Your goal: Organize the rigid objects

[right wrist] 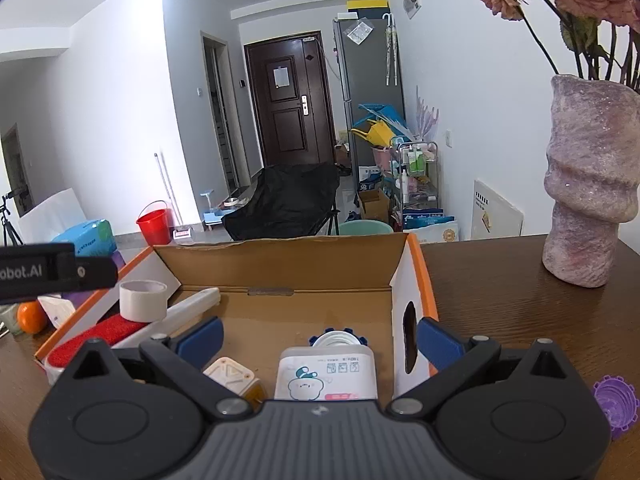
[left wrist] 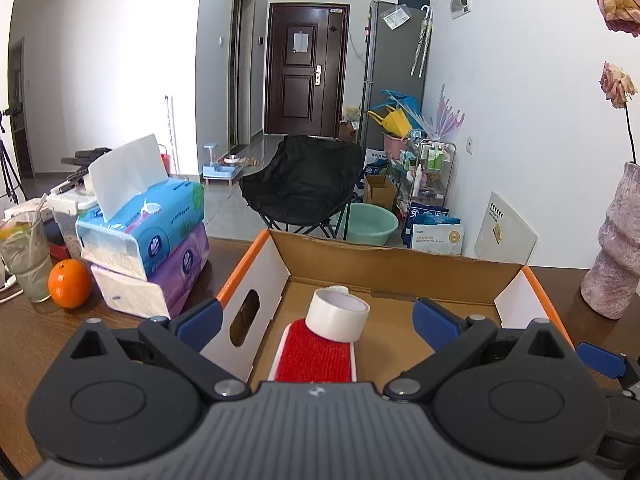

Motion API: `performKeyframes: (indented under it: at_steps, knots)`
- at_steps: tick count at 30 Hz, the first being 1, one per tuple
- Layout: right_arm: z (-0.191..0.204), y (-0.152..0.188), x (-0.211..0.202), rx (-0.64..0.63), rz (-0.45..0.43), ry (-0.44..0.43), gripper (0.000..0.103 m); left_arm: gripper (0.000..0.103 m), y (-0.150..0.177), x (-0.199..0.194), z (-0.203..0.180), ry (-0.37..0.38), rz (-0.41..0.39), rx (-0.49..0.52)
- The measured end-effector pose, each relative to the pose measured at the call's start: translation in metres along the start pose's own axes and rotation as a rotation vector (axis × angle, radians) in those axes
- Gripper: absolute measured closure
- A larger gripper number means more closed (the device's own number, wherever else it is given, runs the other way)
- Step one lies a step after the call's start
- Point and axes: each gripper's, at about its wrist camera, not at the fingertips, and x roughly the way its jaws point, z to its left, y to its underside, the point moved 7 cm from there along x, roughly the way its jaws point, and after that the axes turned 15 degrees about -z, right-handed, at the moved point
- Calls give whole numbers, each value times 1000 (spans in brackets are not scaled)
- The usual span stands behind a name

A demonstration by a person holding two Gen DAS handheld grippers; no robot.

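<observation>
Left wrist view looks down into an open brown cardboard box with orange-edged white flaps (left wrist: 404, 276) standing on the dark wooden surface (left wrist: 32, 332); the left hand-held gripper (left wrist: 316, 320) hangs over its near edge with jaws spread wide and nothing between the blue pads. Between those pads, at 12 o'clock from the camera, a white roll of tape (left wrist: 338, 314) sits on the far end of a red-bristled brush with a white frame (left wrist: 314, 354) lying on the box floor. At 9 o'clock of the box, on the surface, stand two stacked soft tissue packs, blue over purple (left wrist: 160, 240), with an orange fruit (left wrist: 69, 283) just beside them. Right wrist view shows the right hand-held gripper (right wrist: 320, 336) likewise wide open and empty above the same box (right wrist: 280, 264). Under it, at 6 o'clock in the box, lies a white plastic container with a cartoon label (right wrist: 326, 376), a blue-rimmed round lid (right wrist: 338, 336) touching its far end, and a small cream square block (right wrist: 228, 374) at its 9 o'clock. A mottled pink ceramic vase (right wrist: 588, 176) stands at 2 o'clock of the box, and a purple ridged lid (right wrist: 614, 400) lies at 4 o'clock.
</observation>
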Motion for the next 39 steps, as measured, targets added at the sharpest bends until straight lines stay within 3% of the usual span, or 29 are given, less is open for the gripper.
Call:
performKeyframes:
  at_steps: [19, 39]
  knots:
    - [-14, -6, -47, -46, -24, 42, 0, 0, -3, -32, 4, 25, -10, -11]
    - [-43, -2, -123, -100, -63, 60, 0, 0, 10, -111, -9, 84, -43, 33]
